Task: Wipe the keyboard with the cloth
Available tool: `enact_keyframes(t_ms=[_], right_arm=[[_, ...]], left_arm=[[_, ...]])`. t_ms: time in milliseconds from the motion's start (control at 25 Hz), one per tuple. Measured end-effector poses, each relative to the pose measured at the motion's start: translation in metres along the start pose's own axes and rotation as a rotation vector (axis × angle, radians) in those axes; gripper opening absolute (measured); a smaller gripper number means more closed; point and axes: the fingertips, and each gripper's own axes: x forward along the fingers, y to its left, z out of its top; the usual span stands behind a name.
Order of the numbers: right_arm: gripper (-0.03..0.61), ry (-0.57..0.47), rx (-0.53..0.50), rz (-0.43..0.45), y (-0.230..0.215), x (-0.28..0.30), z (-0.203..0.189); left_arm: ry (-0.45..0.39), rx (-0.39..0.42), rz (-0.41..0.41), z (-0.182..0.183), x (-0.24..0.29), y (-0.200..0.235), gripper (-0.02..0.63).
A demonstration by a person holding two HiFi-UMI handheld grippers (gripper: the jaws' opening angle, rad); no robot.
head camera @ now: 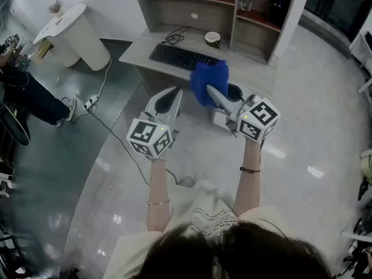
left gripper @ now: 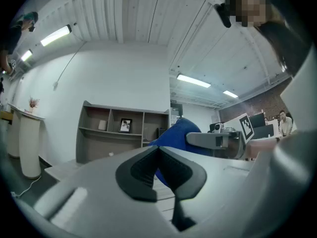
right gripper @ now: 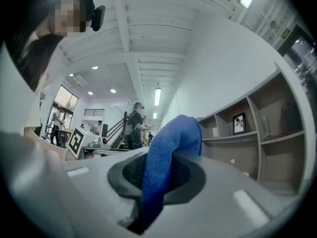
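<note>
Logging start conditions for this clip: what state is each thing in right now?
left gripper: shut, empty.
right gripper: shut on the cloth.
cloth: bunched, held up, not on the keyboard.
keyboard: flat on the desk, untouched.
mug: upright on the desk.

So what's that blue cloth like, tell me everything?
The blue cloth looks soft and fuzzy, like a towel rag, all one bright blue. It is bunched up, pinched between the fingers of the right gripper, with a rounded fold poking up past them and a strip running down between them. It is held up in the air in front of the desk, near the black keyboard, not lying on it. Nothing else touches it.
</note>
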Motion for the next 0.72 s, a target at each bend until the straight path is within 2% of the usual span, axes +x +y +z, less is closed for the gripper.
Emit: enact_keyframes(t_ms=[280,720], right_arm=[[0.052,0.01,-0.001,0.018,0.006,0.004,-0.002],[0.052,0.01,0.042,-0.009,0.0,-0.002,-0.009]], left_arm=[[0.007,-0.002,-0.015,-0.004,0.0,-0.002,-0.009],[0.02,-0.028,-0.003,-0.012,-0.005,-0.004,-0.009]])
